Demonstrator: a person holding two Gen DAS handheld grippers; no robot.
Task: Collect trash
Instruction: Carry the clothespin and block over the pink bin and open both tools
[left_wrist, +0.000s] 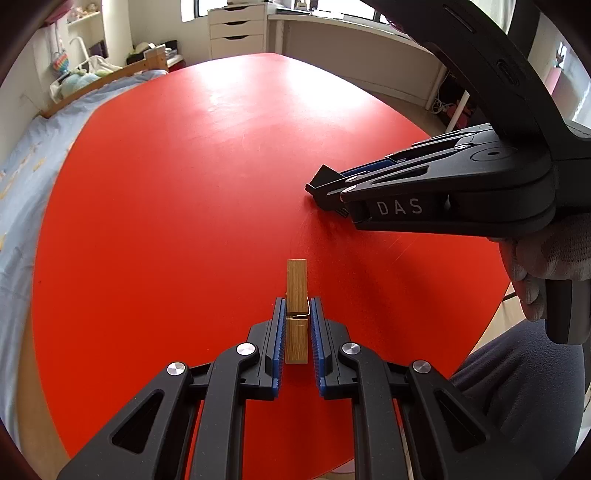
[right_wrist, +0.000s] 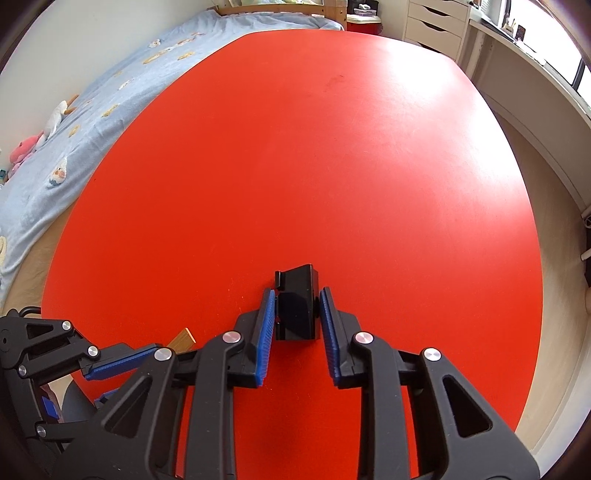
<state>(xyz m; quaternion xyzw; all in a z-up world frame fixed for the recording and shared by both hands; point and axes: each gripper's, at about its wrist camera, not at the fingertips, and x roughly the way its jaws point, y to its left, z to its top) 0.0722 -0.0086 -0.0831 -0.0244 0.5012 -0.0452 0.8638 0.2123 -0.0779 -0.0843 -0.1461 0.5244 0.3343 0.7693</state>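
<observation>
The red worktop (left_wrist: 207, 177) fills both views and carries little — only two small pieces, each already lying inside a claw.

In the left wrist view the left claw (left_wrist: 297, 321) sits at lower centre, pinching a wooden clothespin (left_wrist: 297, 291) whose long axis runs straight up the frame, in line with the fingers; its far end juts past the tips and its wire spring lies between the blue pads (left_wrist: 280, 332). The right claw (left_wrist: 328, 194) enters from the right edge of that frame, well apart from the clothespin.

In the right wrist view the right claw (right_wrist: 297, 306) is pinched on a small black plastic clip (right_wrist: 297, 306) at lower centre, which also reaches beyond the tips — the exact kind of part is hard to tell.

Each piece lies dead ahead of its own claw, so my judgement is that the coming move is a straight lift, with no reorienting needed. No bin shows in either view.
</observation>
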